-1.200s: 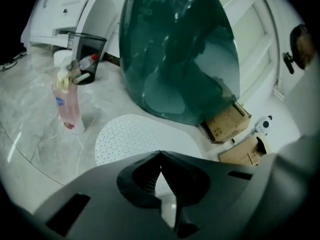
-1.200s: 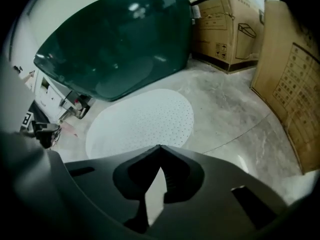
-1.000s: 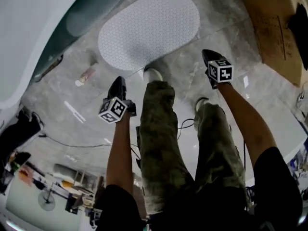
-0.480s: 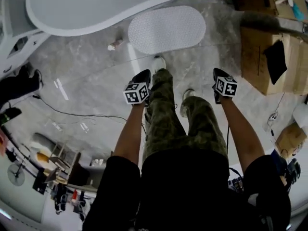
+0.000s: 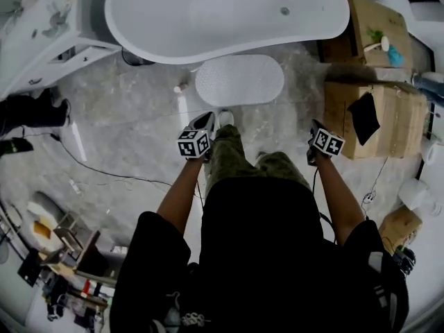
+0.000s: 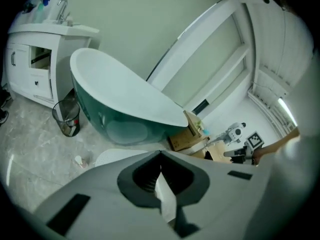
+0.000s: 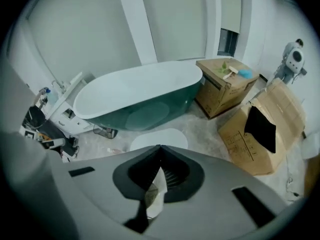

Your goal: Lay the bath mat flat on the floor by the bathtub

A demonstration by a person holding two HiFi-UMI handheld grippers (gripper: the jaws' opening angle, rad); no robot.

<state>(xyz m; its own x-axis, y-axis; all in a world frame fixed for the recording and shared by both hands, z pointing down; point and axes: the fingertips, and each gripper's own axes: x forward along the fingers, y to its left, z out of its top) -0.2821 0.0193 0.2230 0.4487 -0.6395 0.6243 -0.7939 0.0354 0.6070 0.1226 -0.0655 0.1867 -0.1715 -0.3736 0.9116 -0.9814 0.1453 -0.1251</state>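
The white oval bath mat (image 5: 239, 80) lies flat on the grey floor right beside the white freestanding bathtub (image 5: 222, 19). It also shows in the left gripper view, bath mat (image 6: 112, 156), and in the right gripper view, bath mat (image 7: 157, 138), below the tub (image 7: 140, 91). My left gripper (image 5: 206, 119) is held up over the person's leg, short of the mat, shut and empty. My right gripper (image 5: 315, 125) hangs to the right, also shut with nothing in it. Neither touches the mat. In both gripper views the jaws meet at the tips.
Cardboard boxes (image 5: 374, 116) stand right of the mat, another box (image 5: 374, 26) by the tub's end. A white vanity cabinet (image 5: 48, 33) is at the left, with a wire wastebasket (image 6: 66, 119) beside it. A small bottle (image 5: 182, 87) and a cable (image 5: 104, 172) lie on the floor.
The view has pulled back and up from the mat, so the whole tub now shows. Both grippers stay shut and have drawn back towards the person's body.
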